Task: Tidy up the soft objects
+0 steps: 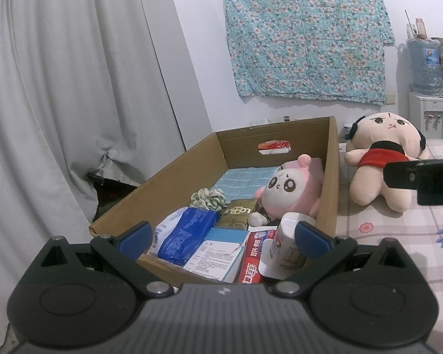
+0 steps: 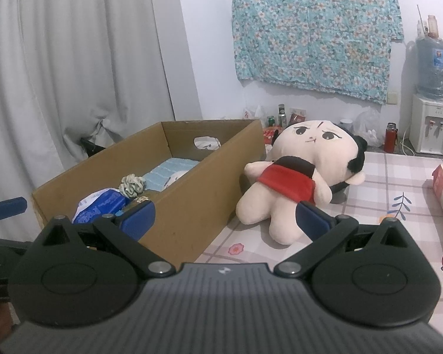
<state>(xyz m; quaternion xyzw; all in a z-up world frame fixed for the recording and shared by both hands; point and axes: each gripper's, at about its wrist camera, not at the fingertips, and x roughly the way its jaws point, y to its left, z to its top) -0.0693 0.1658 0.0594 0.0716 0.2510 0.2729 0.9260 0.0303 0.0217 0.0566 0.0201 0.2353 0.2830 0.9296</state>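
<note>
2 plush dolls (image 1: 381, 159) (image 1: 286, 188), 1 cardboard box (image 1: 329, 183).

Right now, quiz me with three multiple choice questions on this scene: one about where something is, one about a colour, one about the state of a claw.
1. Where is the pink plush?
A. inside the cardboard box
B. on the bedsheet beside the box
C. hanging on the wall

2. What colour is the big doll's top?
A. green
B. red with a black collar
C. yellow

3. How is the right claw?
A. shut on the big doll
B. shut on nothing
C. open, holding nothing

Answers:
1. A, the left wrist view shows it leaning against the box's inner right wall.
2. B, the red fabric with black at the neck is plain in both views.
3. C, its blue fingers stand wide apart, with the doll beyond them.
</note>
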